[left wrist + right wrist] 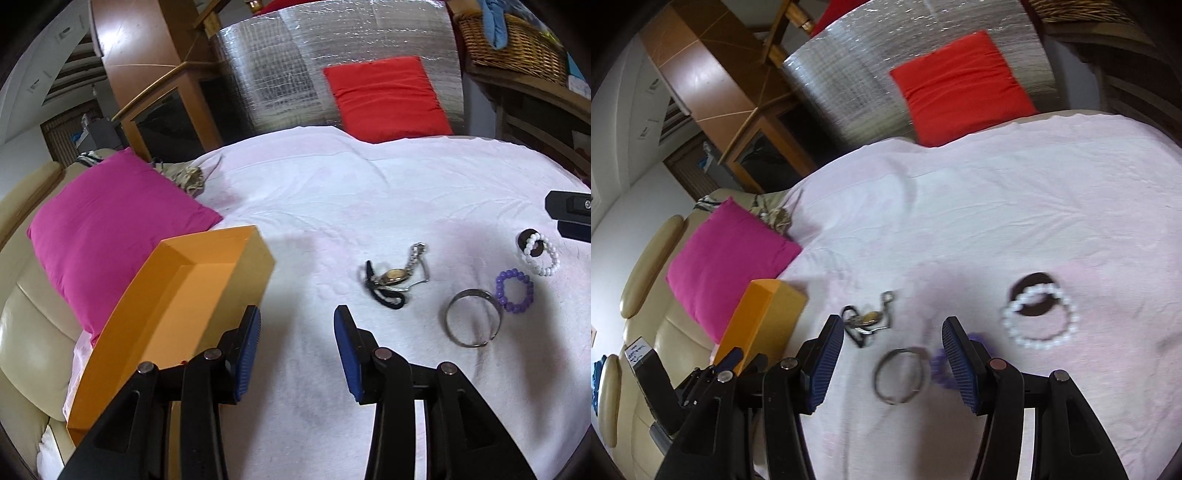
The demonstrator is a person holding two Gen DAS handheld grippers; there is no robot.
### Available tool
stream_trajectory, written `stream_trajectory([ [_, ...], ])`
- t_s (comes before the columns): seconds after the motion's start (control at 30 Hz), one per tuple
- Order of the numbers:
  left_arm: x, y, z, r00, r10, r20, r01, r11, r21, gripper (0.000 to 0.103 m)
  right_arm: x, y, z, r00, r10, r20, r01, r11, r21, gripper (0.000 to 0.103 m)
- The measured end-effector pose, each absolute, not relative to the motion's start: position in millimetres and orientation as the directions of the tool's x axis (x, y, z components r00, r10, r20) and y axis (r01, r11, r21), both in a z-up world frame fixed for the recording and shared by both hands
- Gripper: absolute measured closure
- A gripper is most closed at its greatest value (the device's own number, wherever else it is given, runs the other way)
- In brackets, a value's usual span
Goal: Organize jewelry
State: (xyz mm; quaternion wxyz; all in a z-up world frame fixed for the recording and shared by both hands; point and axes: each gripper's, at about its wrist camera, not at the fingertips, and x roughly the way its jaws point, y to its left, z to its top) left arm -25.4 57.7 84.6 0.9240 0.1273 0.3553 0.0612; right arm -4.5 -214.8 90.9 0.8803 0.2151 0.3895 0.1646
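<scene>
On the white cloth (332,199) lie a wristwatch with a chain (393,276) (868,321), a silver bangle (472,317) (900,376), a purple bead bracelet (514,291) (938,363), and a white bead bracelet (541,254) (1039,319) over a dark ring (1034,295). An open orange box (177,314) (761,321) sits at the left. My left gripper (297,325) is open and empty, between box and watch. My right gripper (894,332) is open and empty above the bangle; its tip shows in the left wrist view (570,214).
A magenta cushion (114,221) (731,258) lies behind the box on a cream sofa (26,325). A red cushion (384,96) (960,85) leans on a silver foil panel (280,74) at the back. A wicker basket (513,44) stands far right.
</scene>
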Motion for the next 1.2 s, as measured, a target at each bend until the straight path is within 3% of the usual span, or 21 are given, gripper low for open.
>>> stream_trajectory([
  [0.3,-16.6,25.1,74.7,0.730,0.159,-0.665,0.041,0.961,0.274,0.057,-2.1,-259.8,78.0,0.651,0.408,-0.641,-0.044,0.863,0.504,0.044],
  [0.37,-12.2,20.4,69.2,0.709,0.116,-0.696,0.074,0.969,0.237,0.052,-0.4,-271.6,73.9,0.653,0.393,-0.647,-0.019,0.863,0.504,0.044],
  [0.57,-0.4,10.9,48.0,0.599,-0.052,-0.799,0.183,0.980,0.073,0.050,13.7,-308.5,55.2,0.645,0.323,-0.693,0.099,0.863,0.495,0.044],
  [0.87,9.2,36.4,39.7,0.573,-0.040,-0.818,0.142,0.989,0.051,0.047,35.2,-315.4,30.1,0.555,0.306,-0.773,0.164,0.871,0.463,0.045],
  [1.1,12.5,62.6,38.7,0.569,-0.033,-0.822,0.115,0.993,0.040,0.047,40.1,-299.9,19.7,0.550,0.226,-0.804,0.123,0.930,0.345,0.069],
  [1.2,18.0,75.8,37.1,0.565,-0.024,-0.825,0.078,0.997,0.024,0.047,41.7,-287.8,17.6,0.560,0.178,-0.809,0.088,0.958,0.272,0.074],
])
